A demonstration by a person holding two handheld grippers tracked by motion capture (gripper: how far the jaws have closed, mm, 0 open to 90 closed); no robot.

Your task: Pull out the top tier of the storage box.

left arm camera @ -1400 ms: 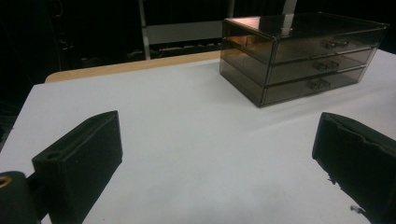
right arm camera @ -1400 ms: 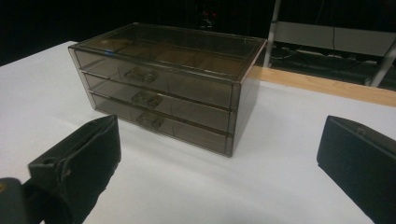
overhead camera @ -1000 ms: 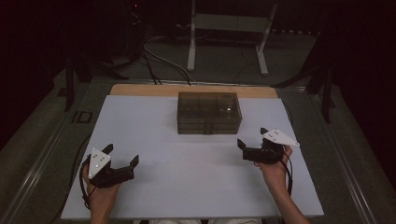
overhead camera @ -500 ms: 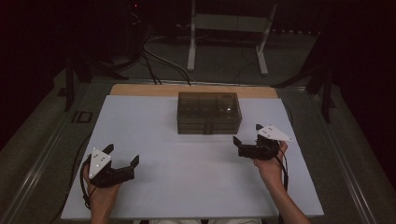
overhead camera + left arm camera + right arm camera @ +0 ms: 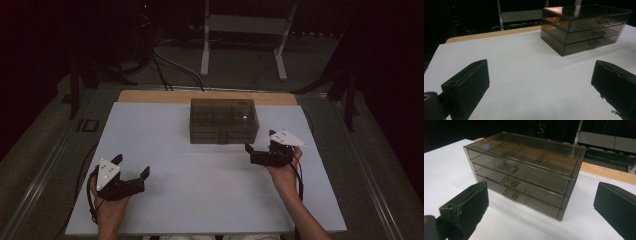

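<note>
A smoky transparent three-drawer box (image 5: 223, 120) stands at the back middle of the white tabletop (image 5: 200, 200), all drawers closed. My right gripper (image 5: 260, 143) is open and empty, just off the box's front right corner and aimed at it. In the right gripper view the box (image 5: 524, 170) is close, its three small handles (image 5: 507, 168) facing the open gripper (image 5: 542, 203). My left gripper (image 5: 132, 166) rests open and empty at the front left, well away from the box. In the left gripper view the box (image 5: 584, 27) sits far off at the upper right, beyond the wide gripper (image 5: 541, 68).
A strip of wooden table (image 5: 150, 96) shows behind the white top. On the dark floor beyond stand a metal frame (image 5: 240, 30) and loose cables (image 5: 165, 60). Bare white surface lies between the two hands.
My right gripper has moved left and a little forward toward the box's front right corner. The left gripper and the box have stayed put.
</note>
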